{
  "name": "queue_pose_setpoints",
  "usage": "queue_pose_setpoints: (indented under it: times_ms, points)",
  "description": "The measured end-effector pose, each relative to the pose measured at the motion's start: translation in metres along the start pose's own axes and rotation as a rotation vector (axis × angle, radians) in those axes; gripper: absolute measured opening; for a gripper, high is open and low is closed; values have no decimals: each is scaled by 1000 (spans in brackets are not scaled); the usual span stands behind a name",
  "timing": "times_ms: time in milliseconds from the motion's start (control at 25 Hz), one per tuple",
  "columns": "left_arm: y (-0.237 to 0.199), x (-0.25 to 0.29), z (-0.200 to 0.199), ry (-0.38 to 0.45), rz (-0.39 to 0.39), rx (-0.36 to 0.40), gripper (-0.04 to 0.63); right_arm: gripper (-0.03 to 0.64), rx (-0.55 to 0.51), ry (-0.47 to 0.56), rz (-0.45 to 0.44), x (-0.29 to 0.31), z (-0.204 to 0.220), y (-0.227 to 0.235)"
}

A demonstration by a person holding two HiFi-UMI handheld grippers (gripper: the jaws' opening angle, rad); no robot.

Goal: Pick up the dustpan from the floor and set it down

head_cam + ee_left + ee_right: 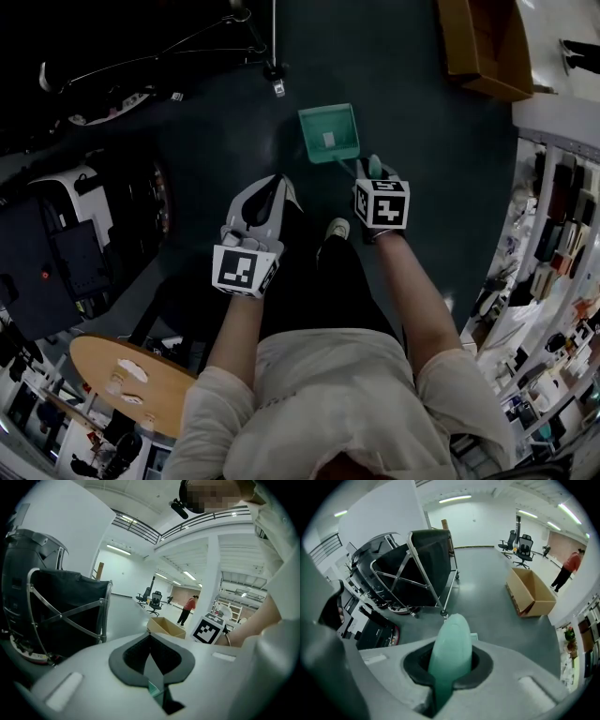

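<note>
- While the green dustpan (329,131) seems to lie flat on the dark floor (431,187), just beyond the person's shoe (336,228), its handle (372,166) slants back toward the near right.
- The right gripper (374,173) is clamped on the end of that handle. In the right gripper view the rounded green grip fills the gap between the pads.
- The left gripper (275,187) hangs to the left of the dustpan, apart from it. Its jaws are pressed together with nothing held between them.
- I judge the step in hand to be the pickup: the grasp is made, and the lift does not look begun.
- The next move calls for raising the right gripper with a firm hold, since the pan sits far out on a long handle and will likely sag or swing.
- Setting it down calls for bringing the pan flat onto the floor before letting go.
- A cardboard box (483,47) stands at the far right and a black folding cart (417,564) at the far left, both well apart from the dustpan.
</note>
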State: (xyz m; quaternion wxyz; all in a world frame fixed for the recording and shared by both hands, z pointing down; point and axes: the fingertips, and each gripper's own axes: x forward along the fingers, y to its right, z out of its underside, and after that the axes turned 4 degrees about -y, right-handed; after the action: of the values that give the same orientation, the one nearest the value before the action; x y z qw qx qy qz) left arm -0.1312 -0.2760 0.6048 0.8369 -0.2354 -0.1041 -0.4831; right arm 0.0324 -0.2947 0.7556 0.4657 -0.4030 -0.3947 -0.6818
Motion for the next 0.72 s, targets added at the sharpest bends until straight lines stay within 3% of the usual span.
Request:
queue_pose_setpoints:
  times_ms: [200, 720]
  points:
    - [13, -26, -31, 49, -6, 26, 17, 11, 7, 37, -7, -57, -1, -5]
    - [118, -103, -93, 193, 3, 115, 17, 11, -57, 237, -30, -242, 25, -14]
